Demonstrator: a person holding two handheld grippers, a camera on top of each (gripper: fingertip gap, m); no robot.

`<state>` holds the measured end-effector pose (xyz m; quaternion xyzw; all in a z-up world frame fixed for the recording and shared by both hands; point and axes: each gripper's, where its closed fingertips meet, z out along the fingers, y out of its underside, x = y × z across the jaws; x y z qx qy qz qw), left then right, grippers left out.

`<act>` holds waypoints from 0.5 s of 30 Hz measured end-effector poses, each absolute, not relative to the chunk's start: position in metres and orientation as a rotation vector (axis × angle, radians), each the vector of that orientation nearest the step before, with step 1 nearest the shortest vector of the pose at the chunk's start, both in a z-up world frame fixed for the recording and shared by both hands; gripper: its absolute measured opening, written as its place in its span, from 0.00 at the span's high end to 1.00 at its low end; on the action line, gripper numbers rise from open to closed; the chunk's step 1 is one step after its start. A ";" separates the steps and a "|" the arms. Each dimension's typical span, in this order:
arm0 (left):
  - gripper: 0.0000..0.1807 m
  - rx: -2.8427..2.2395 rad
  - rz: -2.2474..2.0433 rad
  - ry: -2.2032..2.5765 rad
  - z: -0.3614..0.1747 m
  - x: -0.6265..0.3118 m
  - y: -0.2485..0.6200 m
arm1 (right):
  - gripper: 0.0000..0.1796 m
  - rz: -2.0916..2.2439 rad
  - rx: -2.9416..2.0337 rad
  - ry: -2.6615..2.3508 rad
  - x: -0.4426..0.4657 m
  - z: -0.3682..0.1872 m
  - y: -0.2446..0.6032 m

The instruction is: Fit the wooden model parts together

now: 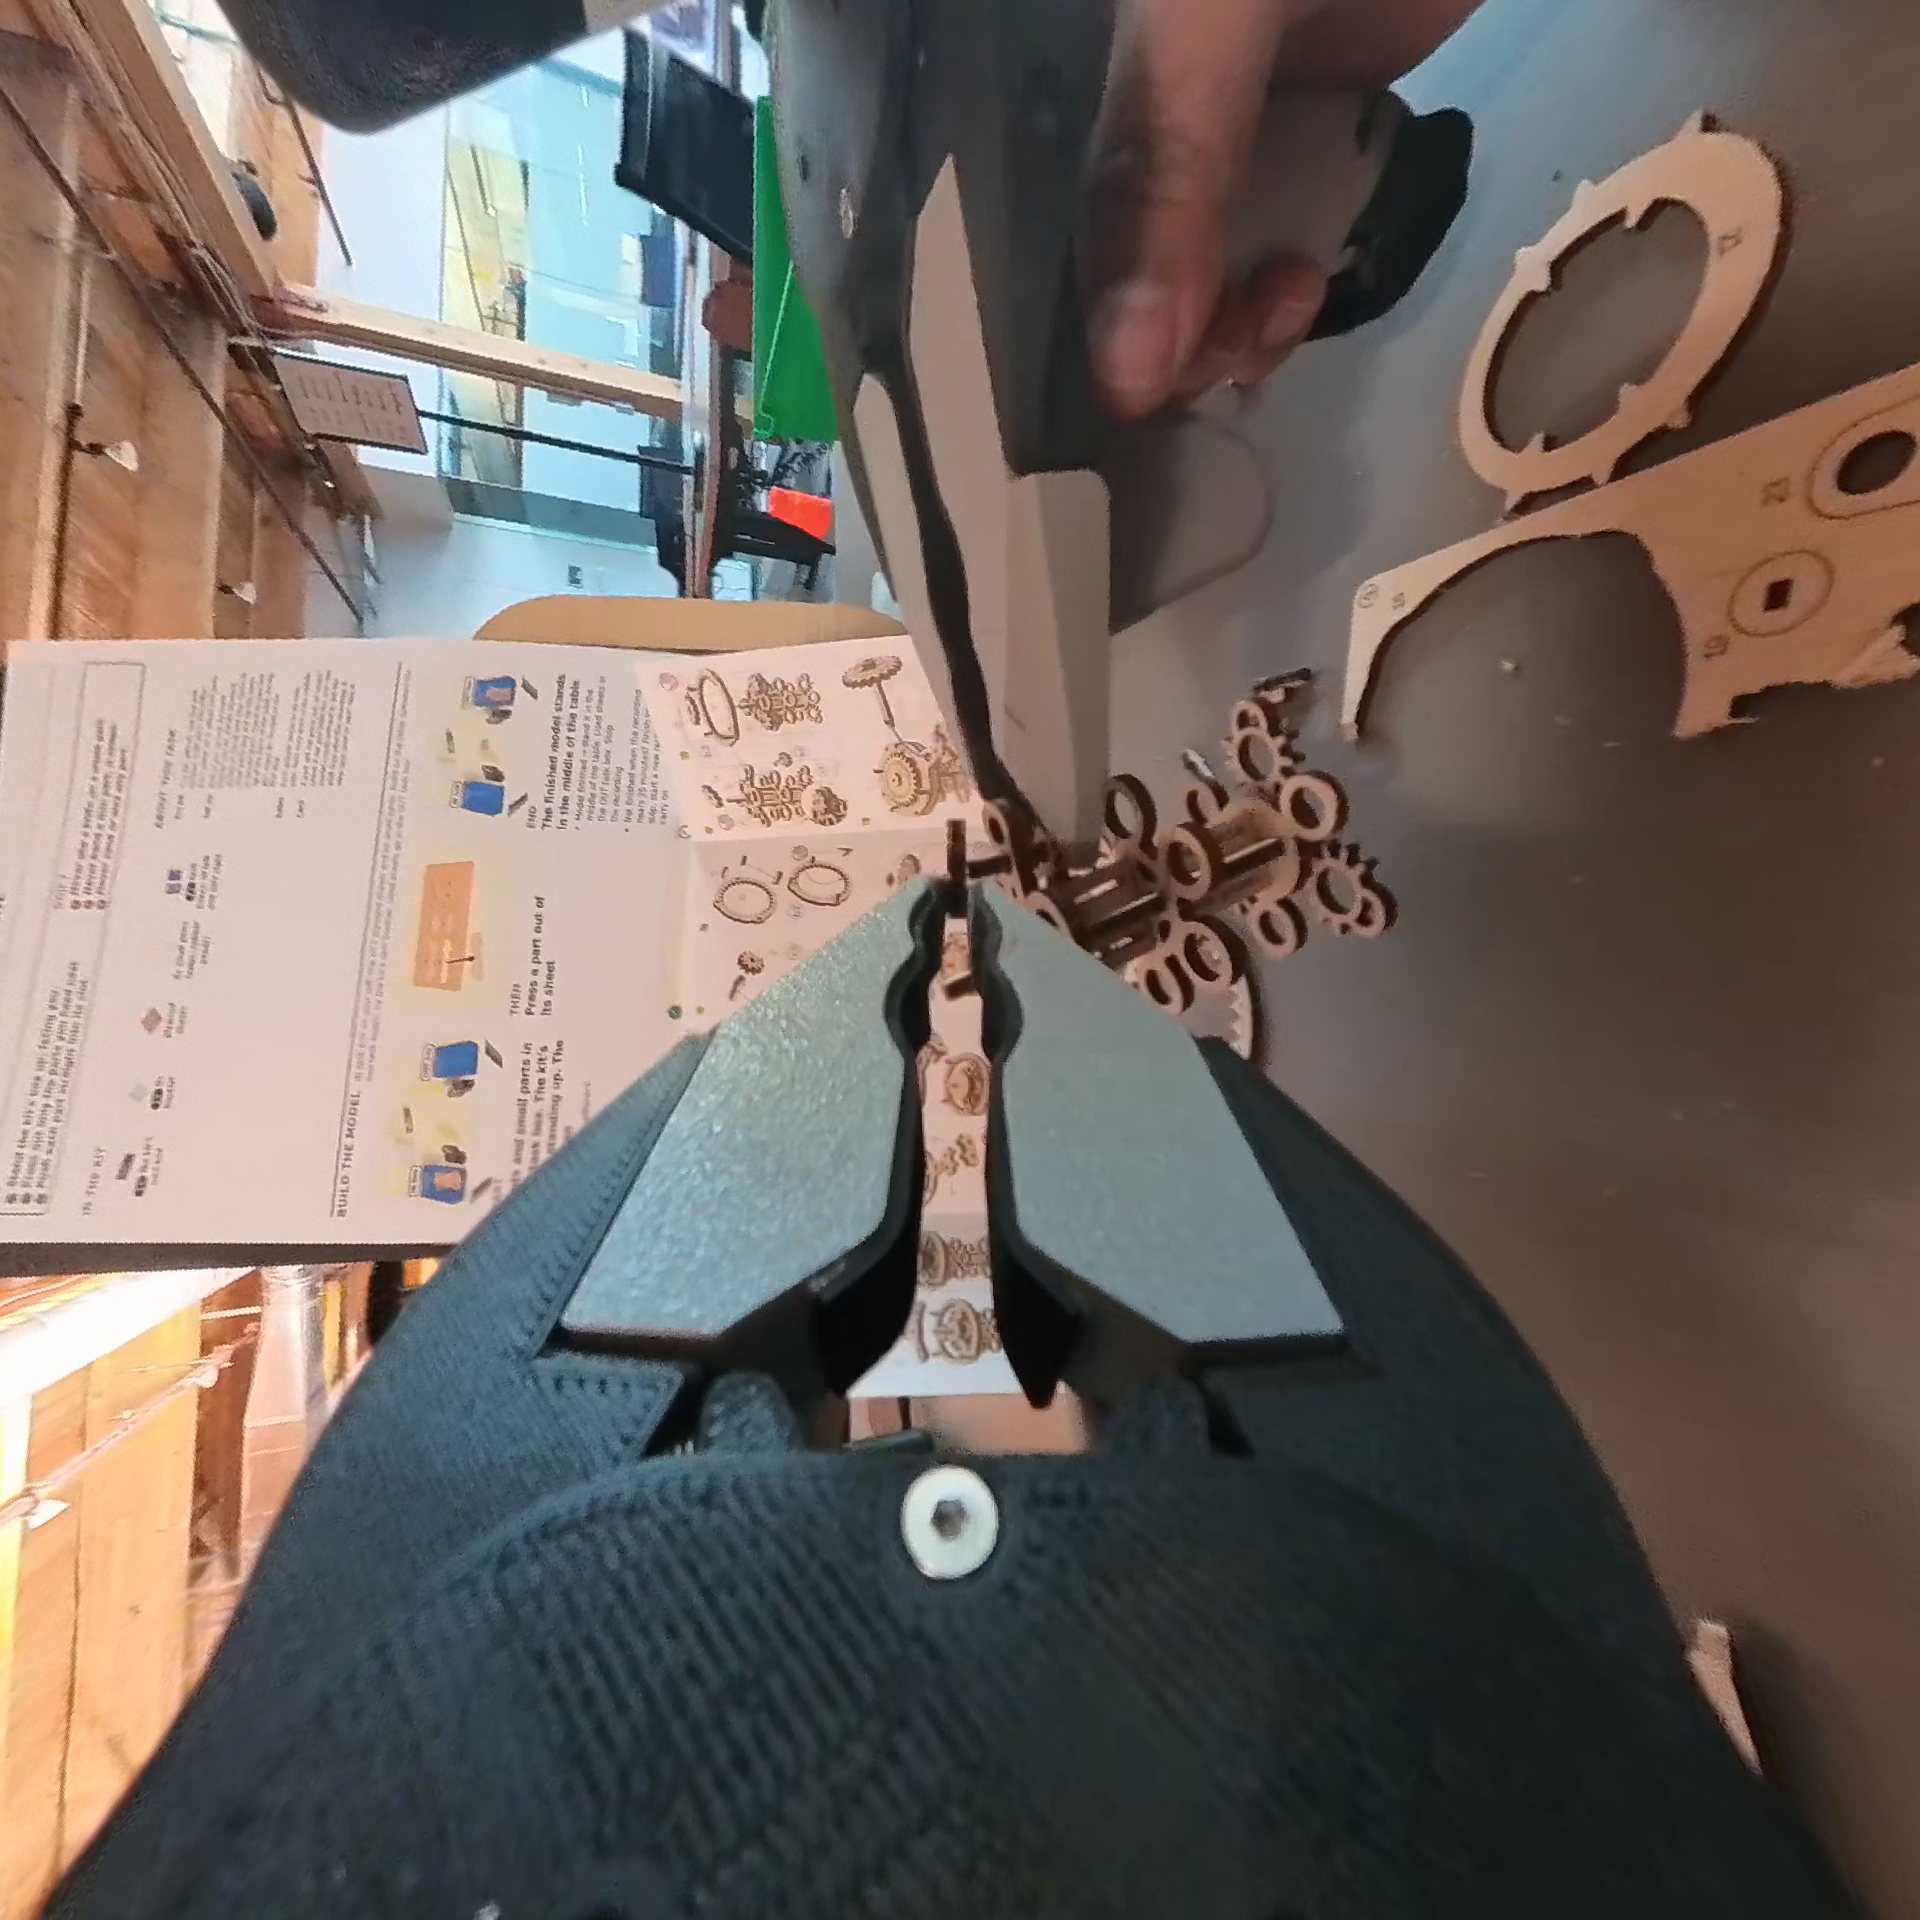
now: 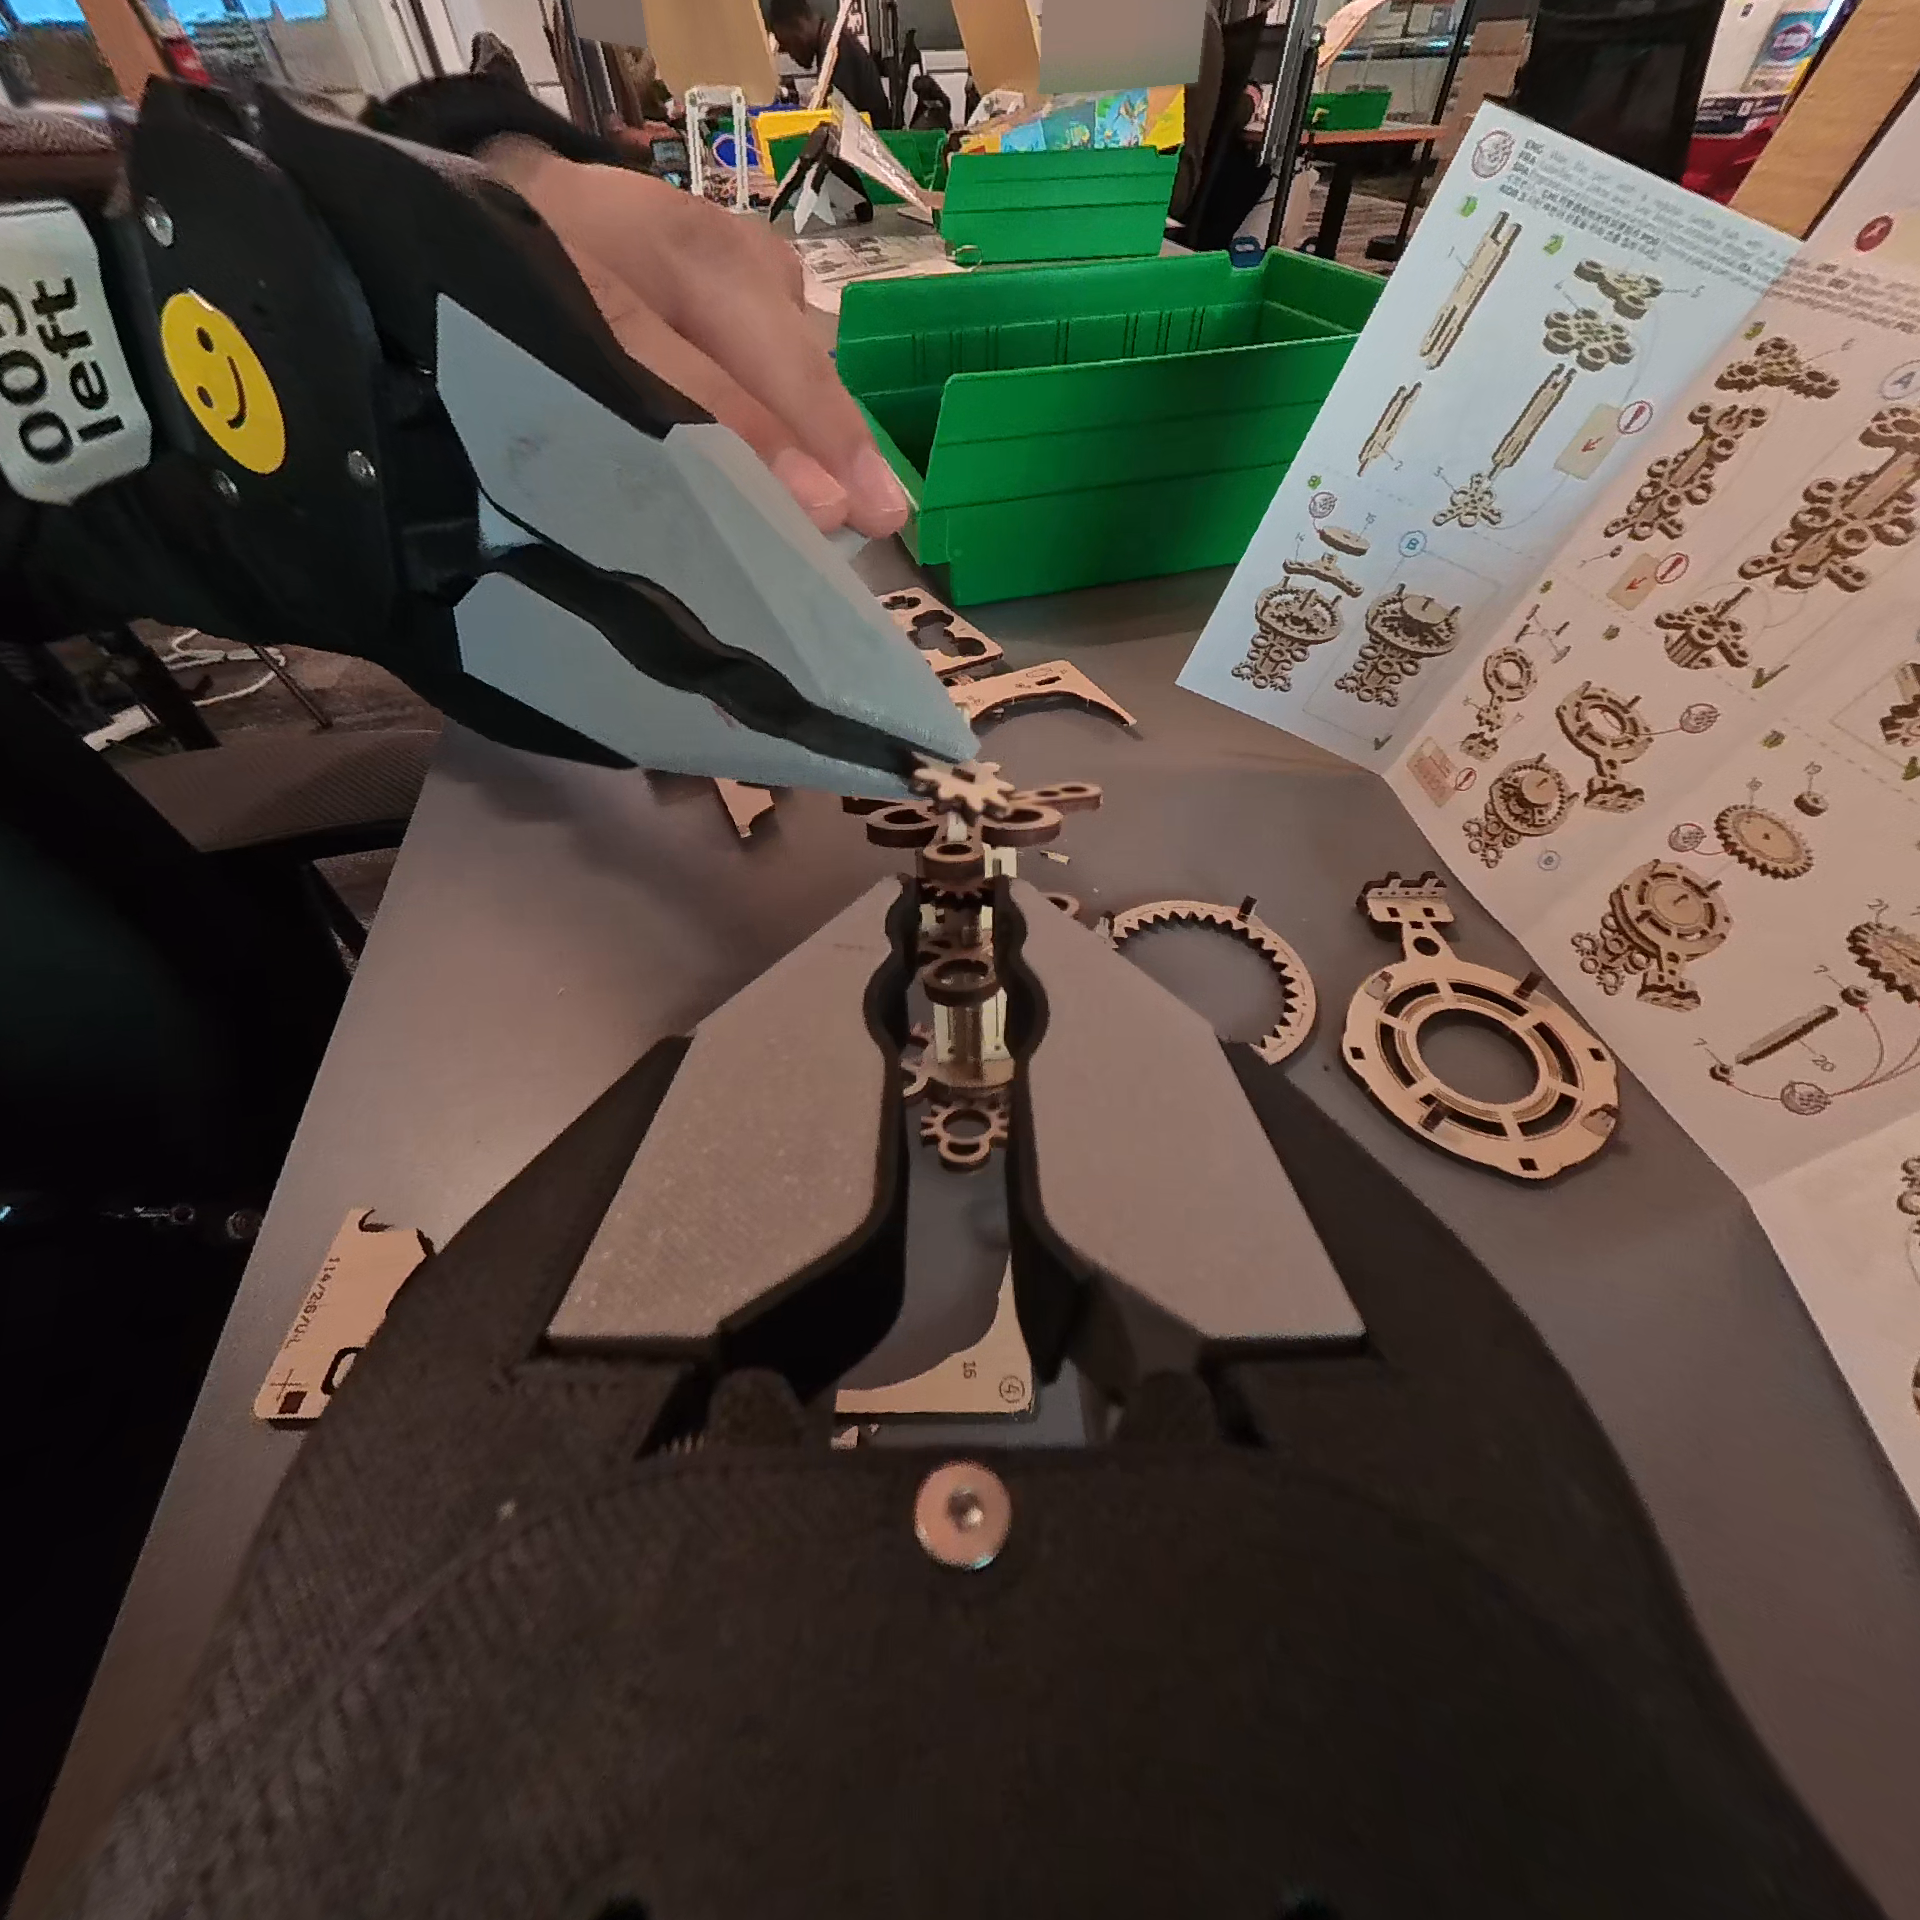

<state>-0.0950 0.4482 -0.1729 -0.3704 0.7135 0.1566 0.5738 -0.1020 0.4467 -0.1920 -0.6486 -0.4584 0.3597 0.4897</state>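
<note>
Right wrist view: right gripper (image 2: 961, 914) clamps the wooden shaft assembly (image 2: 961, 997) mid-table; left gripper (image 2: 940, 774) pinches a small gear (image 2: 961, 784) at its end. Align squarely before pressing.

A small pale wooden gear (image 2: 958, 784) lies flat at the top of the part-built model (image 2: 961, 977), pinched at one edge by the left tool (image 2: 914, 764). The model is a wooden shaft strung with dark ringed discs and toothed wheels, held upright off the grey surface (image 2: 644, 935) between the fingers of the right tool (image 2: 961, 914). Loose on the surface just beside it lie a toothed ring segment (image 2: 1236, 966) and a round slotted frame (image 2: 1475, 1060).
</note>
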 end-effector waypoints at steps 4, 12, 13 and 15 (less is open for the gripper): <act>1.00 -0.822 0.407 1.645 -0.170 -0.094 0.447 | 0.94 0.887 -1.565 -1.102 -0.101 -0.189 0.447; 1.00 -0.988 0.163 1.570 -0.167 -0.094 0.447 | 0.94 0.912 -1.564 -1.092 -0.101 -0.186 0.445; 1.00 -1.017 0.129 1.564 -0.168 -0.094 0.448 | 0.94 0.928 -1.570 -1.083 -0.101 -0.185 0.445; 1.00 -1.084 0.034 1.555 -0.168 -0.094 0.448 | 0.94 0.968 -1.589 -1.068 -0.100 -0.185 0.445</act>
